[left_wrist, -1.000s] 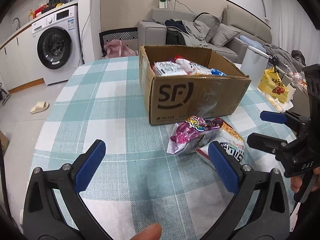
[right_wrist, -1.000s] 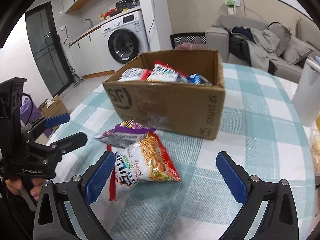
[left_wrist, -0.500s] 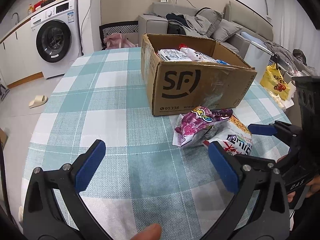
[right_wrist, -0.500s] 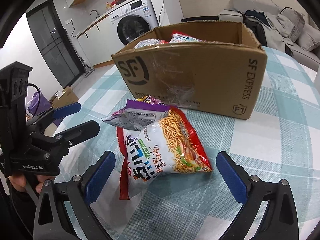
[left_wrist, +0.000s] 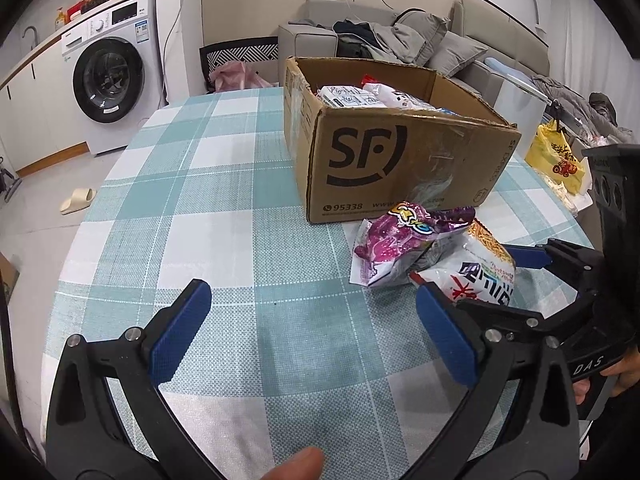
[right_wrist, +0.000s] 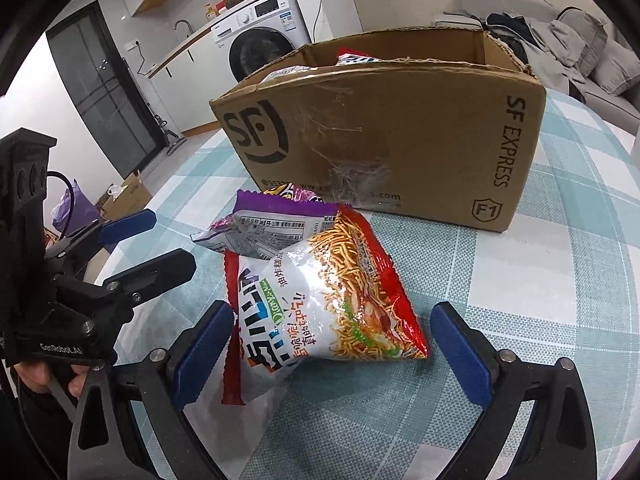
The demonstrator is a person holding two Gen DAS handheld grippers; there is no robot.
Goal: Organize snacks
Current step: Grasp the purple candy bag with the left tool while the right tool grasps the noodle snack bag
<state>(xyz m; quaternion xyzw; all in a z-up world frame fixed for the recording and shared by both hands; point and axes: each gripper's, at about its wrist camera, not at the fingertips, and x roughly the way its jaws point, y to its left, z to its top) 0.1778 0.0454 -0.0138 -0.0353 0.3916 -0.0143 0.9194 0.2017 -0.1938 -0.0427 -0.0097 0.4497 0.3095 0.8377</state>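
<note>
A red-and-white noodle snack bag (right_wrist: 320, 308) lies on the checked tablecloth, partly on a purple snack bag (right_wrist: 272, 224). Both lie just in front of the open SF cardboard box (right_wrist: 400, 120), which holds several snack packets. My right gripper (right_wrist: 332, 344) is open, its jaws on either side of the noodle bag's near end, not closed on it. My left gripper (left_wrist: 312, 332) is open and empty over bare cloth, left of the bags; the purple bag (left_wrist: 400, 240), noodle bag (left_wrist: 476, 268) and box (left_wrist: 400, 160) show ahead.
The round table's cloth (left_wrist: 200, 200) extends left. A white container (left_wrist: 516, 108) and a yellow bag (left_wrist: 556, 160) stand right of the box. A washing machine (left_wrist: 108, 76) and a sofa (left_wrist: 400, 40) stand beyond the table.
My right gripper has moved forward and down until its open jaws straddle the noodle bag. My left gripper has shifted slightly forward; both stayed open.
</note>
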